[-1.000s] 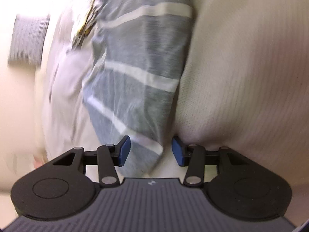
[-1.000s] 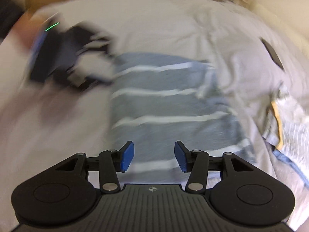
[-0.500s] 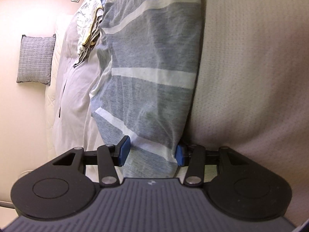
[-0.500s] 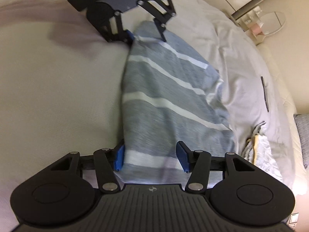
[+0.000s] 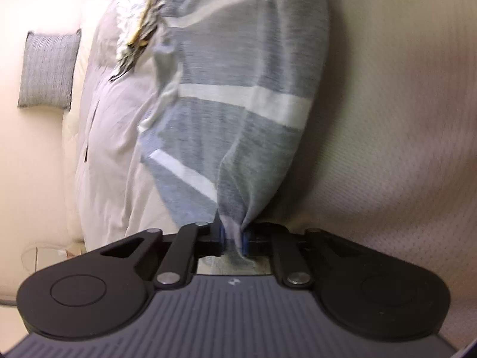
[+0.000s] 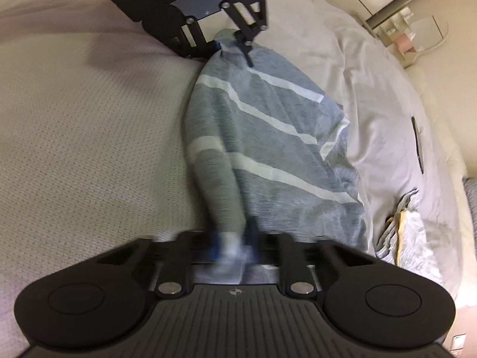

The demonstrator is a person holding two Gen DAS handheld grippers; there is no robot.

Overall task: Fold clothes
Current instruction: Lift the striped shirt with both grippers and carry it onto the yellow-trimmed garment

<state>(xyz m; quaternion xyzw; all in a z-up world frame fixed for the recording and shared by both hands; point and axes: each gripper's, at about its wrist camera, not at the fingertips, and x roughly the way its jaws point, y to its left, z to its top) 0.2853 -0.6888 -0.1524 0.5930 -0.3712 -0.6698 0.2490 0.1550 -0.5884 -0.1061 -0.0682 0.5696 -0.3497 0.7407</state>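
Observation:
A grey-blue garment with white stripes [image 5: 238, 113] [image 6: 268, 149] lies stretched along the bed, between the cream textured cover and the white duvet. My left gripper [image 5: 232, 238] is shut on one corner of it, the cloth bunched between the blue pads. My right gripper [image 6: 232, 247] is shut on the opposite corner, blurred by motion. In the right wrist view the left gripper [image 6: 231, 40] sits at the garment's far end, pinching the cloth. The edge between both grippers is lifted and pulled taut into a roll.
A cream textured bed cover [image 6: 89, 137] lies on one side, a white duvet [image 6: 372, 95] on the other. A crumpled light garment with yellow trim [image 6: 399, 223] [image 5: 140, 29] lies on the duvet. A grey cushion [image 5: 49, 70] rests by the wall. A dark thin object [image 6: 417, 143] lies on the duvet.
Both grippers went from open around the garment's corners to shut on them. The garment's edge has risen and bunched between the two grippers.

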